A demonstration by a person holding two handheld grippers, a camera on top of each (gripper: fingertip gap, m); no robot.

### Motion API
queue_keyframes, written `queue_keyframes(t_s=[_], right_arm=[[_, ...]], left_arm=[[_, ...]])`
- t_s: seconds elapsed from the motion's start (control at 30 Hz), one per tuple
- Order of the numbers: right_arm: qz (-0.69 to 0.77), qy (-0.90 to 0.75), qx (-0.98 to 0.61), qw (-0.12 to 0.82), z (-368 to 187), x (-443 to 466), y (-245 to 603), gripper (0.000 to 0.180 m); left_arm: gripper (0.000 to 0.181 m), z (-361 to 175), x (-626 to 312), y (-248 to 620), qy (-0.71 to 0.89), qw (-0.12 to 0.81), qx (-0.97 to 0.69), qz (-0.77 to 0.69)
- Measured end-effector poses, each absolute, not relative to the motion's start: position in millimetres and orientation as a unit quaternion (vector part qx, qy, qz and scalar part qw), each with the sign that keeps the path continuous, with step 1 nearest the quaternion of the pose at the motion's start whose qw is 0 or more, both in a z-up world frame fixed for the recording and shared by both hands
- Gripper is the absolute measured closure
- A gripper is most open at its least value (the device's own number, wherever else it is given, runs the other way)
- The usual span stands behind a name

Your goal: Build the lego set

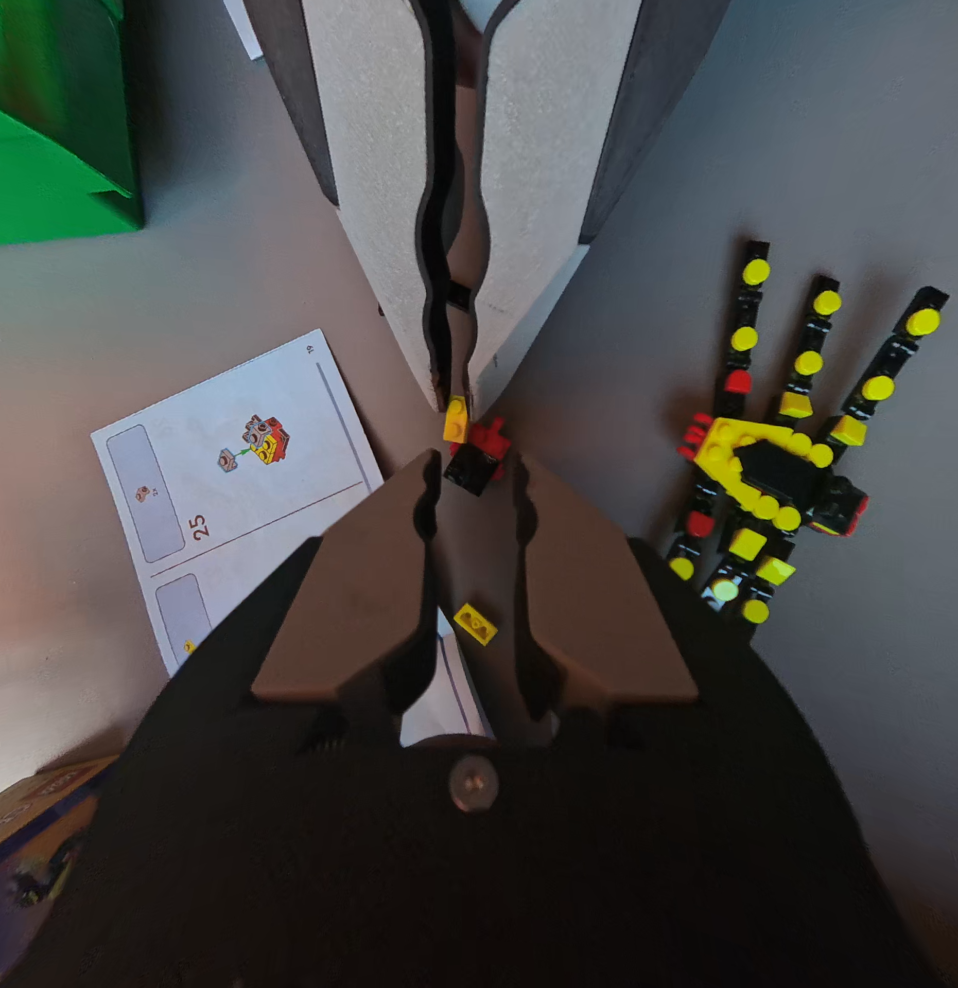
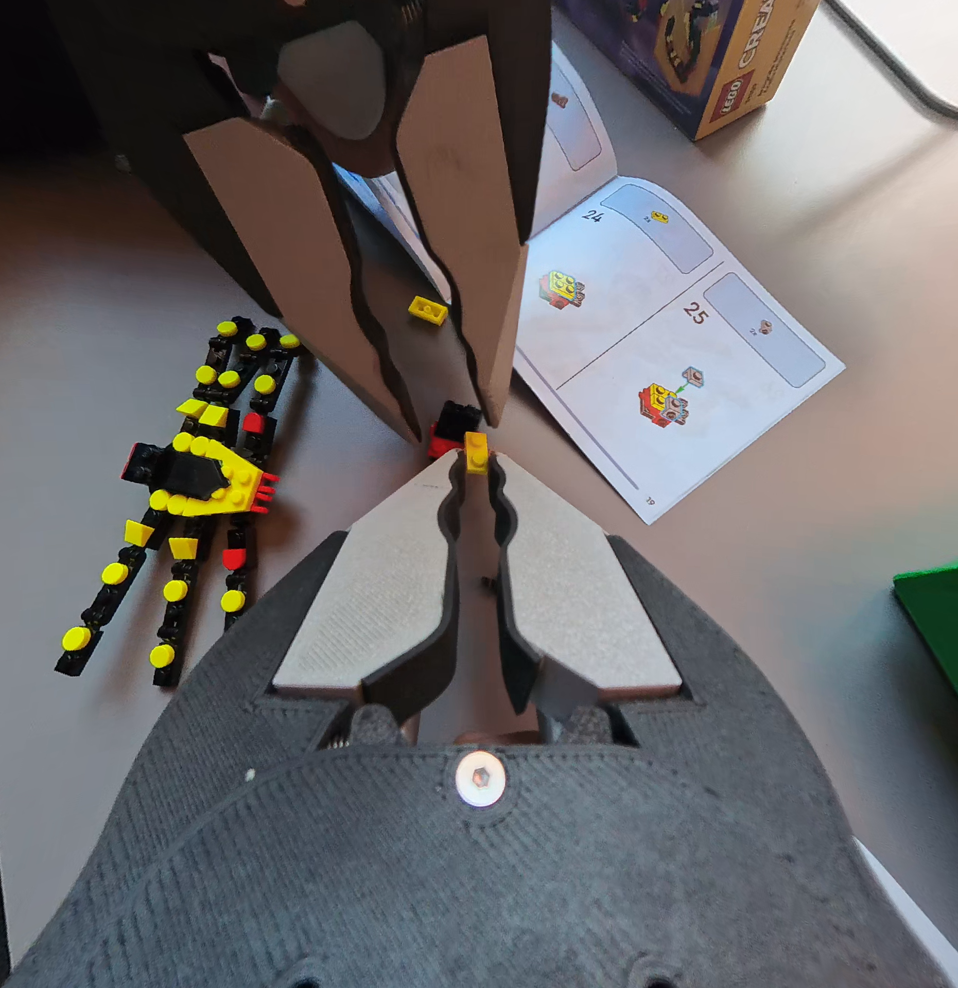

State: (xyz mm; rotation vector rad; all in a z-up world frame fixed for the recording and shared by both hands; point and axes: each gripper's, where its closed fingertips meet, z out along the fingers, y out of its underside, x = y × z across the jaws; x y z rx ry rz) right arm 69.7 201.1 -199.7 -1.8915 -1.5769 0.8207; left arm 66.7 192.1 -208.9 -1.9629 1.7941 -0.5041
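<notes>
My left gripper [image 1: 476, 462] is shut on a small red and black lego assembly [image 1: 474, 465], its brown fingers on either side of it just above the table. My right gripper [image 2: 476, 454] is shut on a small yellow brick [image 2: 476, 453] at its fingertips. It holds the brick against the near edge of the assembly [image 2: 454, 425]. In the left wrist view the right gripper [image 1: 455, 395] comes in from the top with the yellow brick [image 1: 456, 419]. In the right wrist view the left gripper [image 2: 454, 427] comes in from the top.
A black and yellow spider-like model [image 1: 760, 470] [image 2: 198, 476] lies flat beside the grippers. A loose yellow plate [image 1: 475, 624] [image 2: 428, 309] lies under the left gripper. An open instruction booklet [image 1: 225, 454] [image 2: 680, 347], a lego box [image 2: 706, 53] and a green box [image 1: 49, 160] lie around. Left and right tips are no more than a few centimetres apart. My left gripper's tips are some 6 cm from the loose yellow plate [image 1: 475, 624]. Seen from the right wrist view [image 2: 428, 309] as well.
</notes>
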Motion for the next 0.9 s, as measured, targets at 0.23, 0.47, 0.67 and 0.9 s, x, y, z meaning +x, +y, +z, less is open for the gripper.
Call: queue_keyframes(t_s=[0.23, 0.47, 0.67, 0.9], right_arm=[[0.308, -0.585, -0.702, 0.266, -201.0, 67.5, 199.4, 0.175], [0.296, -0.604, -0.687, 0.275, -202.2, 64.8, 196.0, 0.175], [0.289, -0.609, -0.685, 0.277, -203.7, 63.9, 195.4, 0.175], [0.281, -0.614, -0.682, 0.28, -205.1, 63.5, 195.2, 0.175]], left_arm=[[0.161, -217.0, 65.2, 187.9, 0.648, 0.199, -0.711, -0.187], [0.163, -216.9, 65.2, 188.0, 0.64, 0.2, -0.716, -0.192], [0.162, -216.9, 65.2, 188.1, 0.636, 0.2, -0.72, -0.191], [0.159, -216.5, 63.6, 187.4, 0.637, 0.196, -0.721, -0.191]])
